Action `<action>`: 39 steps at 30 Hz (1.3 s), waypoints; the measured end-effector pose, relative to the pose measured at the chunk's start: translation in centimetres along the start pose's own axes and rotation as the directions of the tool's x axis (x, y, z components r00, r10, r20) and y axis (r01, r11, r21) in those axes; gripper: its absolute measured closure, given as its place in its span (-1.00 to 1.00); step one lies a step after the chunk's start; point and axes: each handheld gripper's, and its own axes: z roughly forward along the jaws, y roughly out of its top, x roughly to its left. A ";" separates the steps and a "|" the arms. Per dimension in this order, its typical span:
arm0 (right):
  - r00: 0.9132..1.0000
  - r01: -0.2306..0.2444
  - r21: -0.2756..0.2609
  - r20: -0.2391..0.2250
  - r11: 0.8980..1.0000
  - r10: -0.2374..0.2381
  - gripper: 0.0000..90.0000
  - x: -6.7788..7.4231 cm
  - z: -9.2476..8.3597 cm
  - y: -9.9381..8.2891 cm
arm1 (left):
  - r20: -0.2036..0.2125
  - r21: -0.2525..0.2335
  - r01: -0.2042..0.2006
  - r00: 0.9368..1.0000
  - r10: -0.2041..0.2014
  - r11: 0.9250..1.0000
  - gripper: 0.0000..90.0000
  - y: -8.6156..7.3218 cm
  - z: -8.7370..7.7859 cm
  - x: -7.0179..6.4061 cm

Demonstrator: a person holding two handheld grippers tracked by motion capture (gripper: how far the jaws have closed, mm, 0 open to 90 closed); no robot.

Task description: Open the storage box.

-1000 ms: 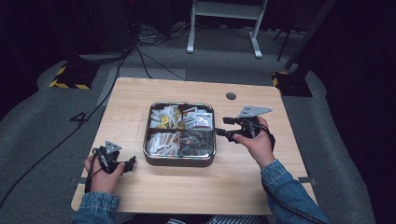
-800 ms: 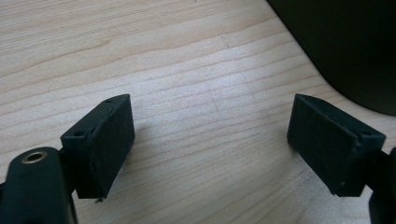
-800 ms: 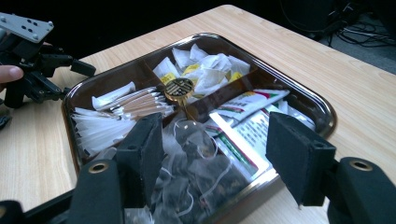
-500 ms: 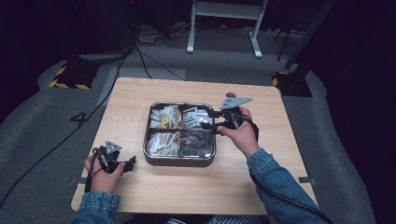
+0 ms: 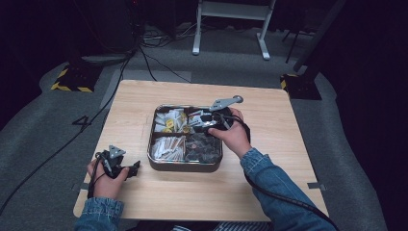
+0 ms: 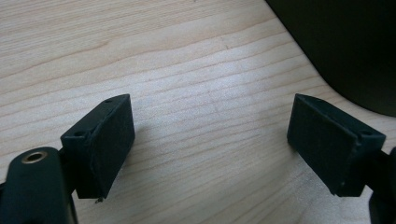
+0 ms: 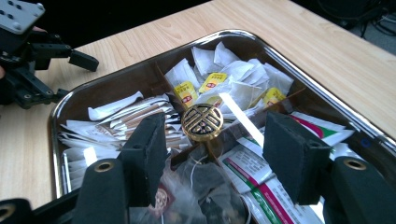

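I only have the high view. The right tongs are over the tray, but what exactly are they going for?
Observer: In the right gripper view, the right tongs line up on a round dark knob with a gold pattern, at the middle of the tray.
Reviewer: Gripping it yet?
Observer: No. The jaws have just been closing with the knob between them, but the pads are clear of it.
Reviewer: And the left tongs?
Observer: The left tongs are open, with bare table between them.

Person wore blue denim sleeves [image 5: 269, 175]; each black two-jaw gripper [image 7: 215, 154] had square foam pads, brass-ringed screw holes, grey triangular top plate [image 5: 226, 102].
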 end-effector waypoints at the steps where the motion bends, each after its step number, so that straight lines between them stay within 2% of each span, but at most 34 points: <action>1: 1.000 0.000 0.004 -0.003 1.000 0.000 -0.10 0.0 0.4 0.0 | 0.000 0.001 -0.001 1.000 0.001 1.000 -0.66 0.0 0.0 0.0; 12: 1.000 -0.011 0.026 -0.018 1.000 0.011 -0.11 0.2 3.4 0.2 | 0.007 0.001 0.001 1.000 -0.001 1.000 -0.66 0.1 0.1 0.0; 19: 1.000 -0.017 0.053 -0.016 0.998 0.018 -0.02 0.3 5.0 0.2 | 0.006 0.000 -0.001 1.000 0.001 1.000 -0.66 0.1 0.1 0.0; 30: 1.000 -0.031 0.087 0.006 0.996 0.031 0.12 0.3 6.3 -0.1 | 0.006 0.000 -0.001 1.000 0.001 1.000 -0.66 0.1 0.1 0.0; 39: 1.000 -0.006 0.108 0.018 0.994 0.004 0.30 0.8 6.9 -0.2 | 0.006 0.000 -0.001 1.000 0.001 1.000 -0.66 0.1 0.1 0.0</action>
